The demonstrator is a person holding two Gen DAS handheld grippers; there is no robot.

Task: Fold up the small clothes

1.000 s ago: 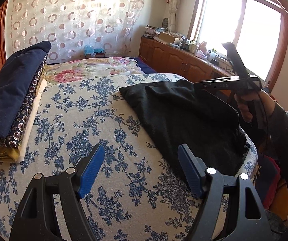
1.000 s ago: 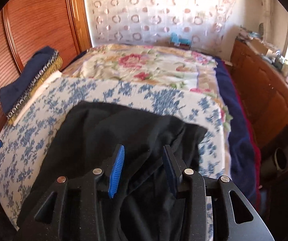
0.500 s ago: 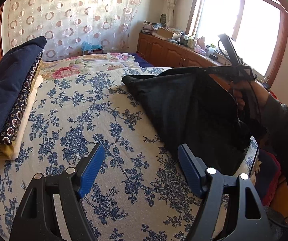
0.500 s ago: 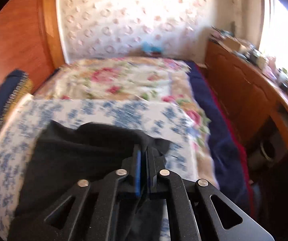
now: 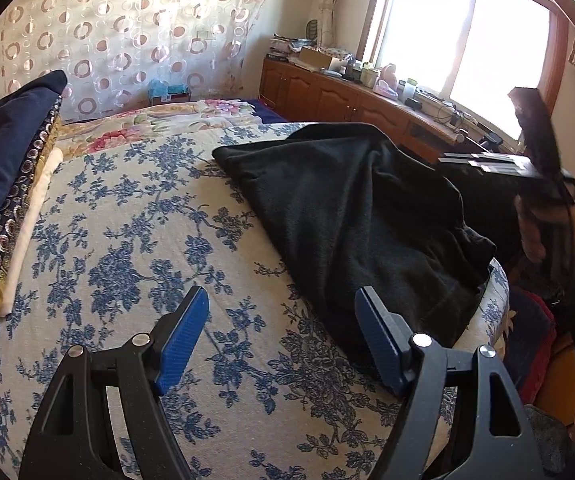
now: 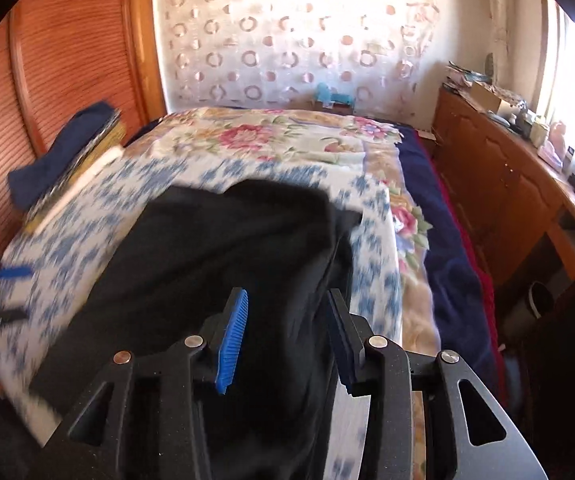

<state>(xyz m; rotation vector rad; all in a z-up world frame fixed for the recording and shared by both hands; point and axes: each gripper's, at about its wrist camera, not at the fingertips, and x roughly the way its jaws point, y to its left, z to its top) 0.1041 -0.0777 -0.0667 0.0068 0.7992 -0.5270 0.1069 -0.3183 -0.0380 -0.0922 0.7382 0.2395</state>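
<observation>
Lying rumpled on the blue-flowered bedspread (image 5: 127, 248), toward its right edge: black garment (image 5: 351, 216), soft and matte, one hem seam showing. Hovering above bare bedspread just left of it, left gripper (image 5: 283, 340) spread wide, empty. Right gripper (image 6: 287, 336) just opened, pads clear of the black cloth between them. Stacked at the left: folded bedding (image 5: 3, 168). No readable writing anywhere.

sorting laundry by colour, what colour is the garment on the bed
Black garment, plain; it shows best in the left wrist view.
</observation>
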